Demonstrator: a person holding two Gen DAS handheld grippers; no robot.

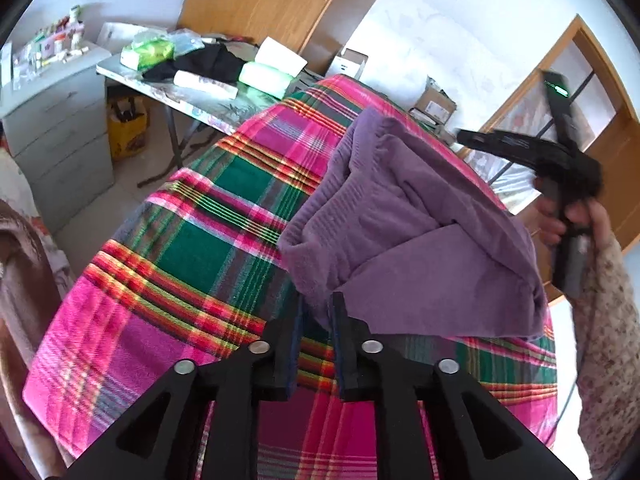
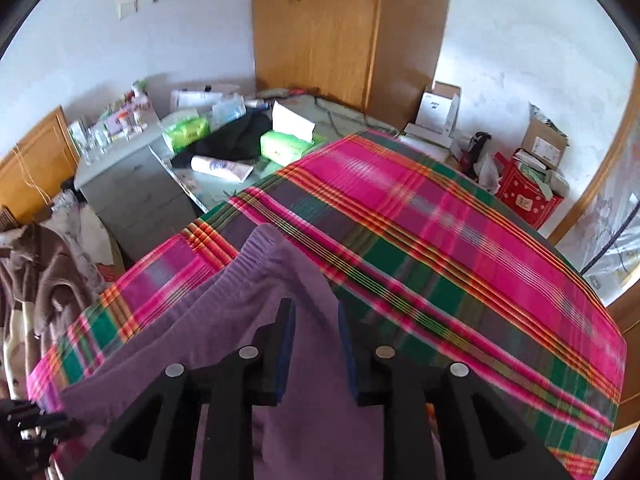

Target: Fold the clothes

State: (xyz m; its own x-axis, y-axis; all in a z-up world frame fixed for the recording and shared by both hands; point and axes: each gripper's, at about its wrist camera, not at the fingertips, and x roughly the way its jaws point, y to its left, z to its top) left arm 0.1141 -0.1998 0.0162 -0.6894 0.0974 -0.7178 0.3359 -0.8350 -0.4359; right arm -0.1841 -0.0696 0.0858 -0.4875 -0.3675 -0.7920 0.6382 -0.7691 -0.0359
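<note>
a bedroom with white walls and a tall wooden wardrobe (image 2: 344,28) framed it all, and up front a bed lay under a loud pink, green and orange plaid blanket (image 2: 440,240). behind it a cluttered folding table (image 1: 208,104) carried green tissue packs (image 2: 286,146), a black cloth and a white tube, with grey drawers (image 1: 56,132) beside it. on the blanket sat the purple garment (image 1: 420,236), bunched and partly folded over itself, ribbed edge toward the far side. the left gripper (image 1: 316,344) hovered at the garment's near corner, jaws a narrow gap apart, the plaid visible between them and nothing pinched. the right gripper (image 2: 314,352) hung right over the purple cloth, jaws slightly parted, the fabric showing through the gap but the pads not pressing on it. in the left view a hand (image 1: 576,220) in a speckled sleeve gripped the right tool's handle beyond the garment's right edge.
</note>
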